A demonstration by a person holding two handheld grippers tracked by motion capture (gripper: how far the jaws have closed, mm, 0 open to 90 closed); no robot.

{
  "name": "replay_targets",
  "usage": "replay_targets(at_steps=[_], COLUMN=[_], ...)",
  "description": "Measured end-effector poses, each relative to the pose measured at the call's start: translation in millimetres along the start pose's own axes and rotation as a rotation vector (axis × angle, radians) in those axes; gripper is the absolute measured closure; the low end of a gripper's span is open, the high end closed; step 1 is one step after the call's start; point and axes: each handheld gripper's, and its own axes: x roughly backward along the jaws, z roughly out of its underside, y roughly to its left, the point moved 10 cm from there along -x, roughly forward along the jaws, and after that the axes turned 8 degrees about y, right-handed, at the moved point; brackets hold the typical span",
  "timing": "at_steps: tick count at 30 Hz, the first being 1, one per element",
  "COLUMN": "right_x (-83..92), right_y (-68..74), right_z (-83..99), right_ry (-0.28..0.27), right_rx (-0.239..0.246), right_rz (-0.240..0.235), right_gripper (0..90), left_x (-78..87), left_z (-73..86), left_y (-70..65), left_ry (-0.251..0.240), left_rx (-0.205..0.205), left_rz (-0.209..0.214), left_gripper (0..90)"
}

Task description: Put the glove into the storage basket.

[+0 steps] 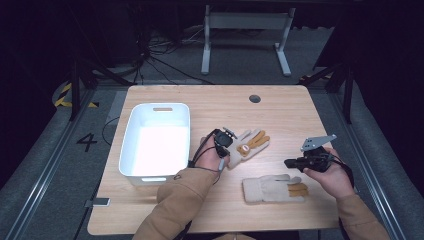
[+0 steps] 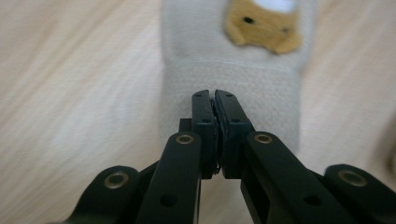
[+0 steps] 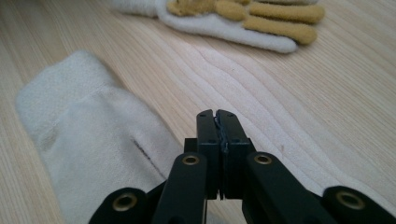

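Gloves: one (image 1: 248, 143) lies at centre frame of the high view, its cuff just ahead of the left hand-held gripper (image 1: 229, 133); the other (image 1: 274, 188) lies lower right, near the right hand-held gripper (image 1: 288, 163). Both sets of jaws are seen closed, nothing held. Unless opened first, the cuff (image 2: 233, 88) is judged likely to be pushed across the table (image 1: 280, 115) rather than gripped.

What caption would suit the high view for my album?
A person's left gripper and right gripper, both shut, beside two cream gloves and a white bin.

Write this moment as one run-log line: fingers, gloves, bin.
left gripper: fingers shut, at far glove cuff | right gripper: fingers shut, beside near glove | white bin: on table, left of the gloves
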Motion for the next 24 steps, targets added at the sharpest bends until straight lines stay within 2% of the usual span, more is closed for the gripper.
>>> replay_targets(at_steps=[2,6,9,13,14,15,17,20,22,24], right_x=[-1.2,-1.7,-0.8,-0.4,-0.4,-1.8,-3.5,-5.3,-8.8,-12.8], right_y=[0.2,1.1,2.1,4.0,4.0,4.1,4.2,4.6,2.6,-0.1], right_z=[0.3,-0.5,-4.8,-14.6,-14.6,-20.5,-24.2,-29.1,-37.5,-43.1], right_ry=[0.003,0.001,-0.014,-0.041,-0.041,-0.057,-0.060,-0.066,-0.070,-0.069], right_rx=[0.001,0.002,0.009,0.034,0.034,0.055,0.067,0.083,0.100,0.104], right_rz=[-0.001,-0.001,-0.002,-0.001,-0.001,0.004,0.006,0.002,0.002,-0.004], right_gripper=[89.7,89.6,88.1,83.2,83.2,78.2,75.1,72.4,69.7,67.2], left_x=[0.1,5.0,14.7,33.8,33.8,43.7,52.8,60.7,71.7,76.2], left_z=[-2.1,-4.5,-5.4,-1.3,-1.3,1.5,4.4,7.7,12.8,17.2], left_y=[5.5,6.1,-0.3,-9.3,-9.3,-13.4,-18.3,-22.3,-26.3,-29.2], left_ry=[-0.007,-0.047,-0.097,-0.140,-0.140,-0.159,-0.177,-0.193,-0.233,-0.246], left_rx=[0.014,0.010,0.008,-0.016,-0.016,-0.030,-0.042,-0.041,-0.042,-0.040], left_rz=[-0.010,0.009,0.061,0.101,0.101,0.106,0.117,0.127,0.139,0.157], left_gripper=[84.9,83.1,82.1,79.6,78.8,78.1,76.3,73.8,71.7,70.9])
